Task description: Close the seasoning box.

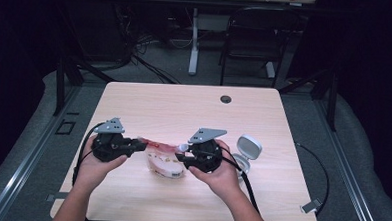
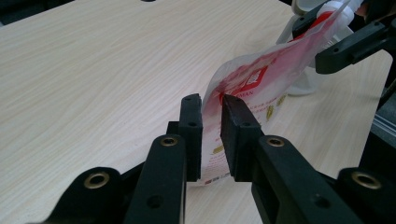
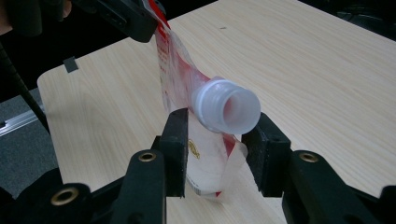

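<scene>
Right now the left claw (image 2: 211,135) pinches the bottom edge of the red-and-white refill pouch (image 2: 252,81) held above the tabletop (image 1: 184,110), while the right claw (image 3: 219,154) brackets its spout (image 3: 227,108) without clearly clamping, so closing there seems next.

Both forearms come in from six o'clock and fan slightly apart, each hand cupped under a black gripper. The left hand (image 1: 97,167) carries the left gripper (image 1: 141,144) with its jaws pointing toward three o'clock, drawn nearly together and pinching something thin between the pads (image 2: 192,135). The right hand (image 1: 220,174) carries the right gripper (image 1: 178,159) with its jaws aimed toward nine o'clock, standing wider apart. The two grippers face each other, tips near but apart.
</scene>
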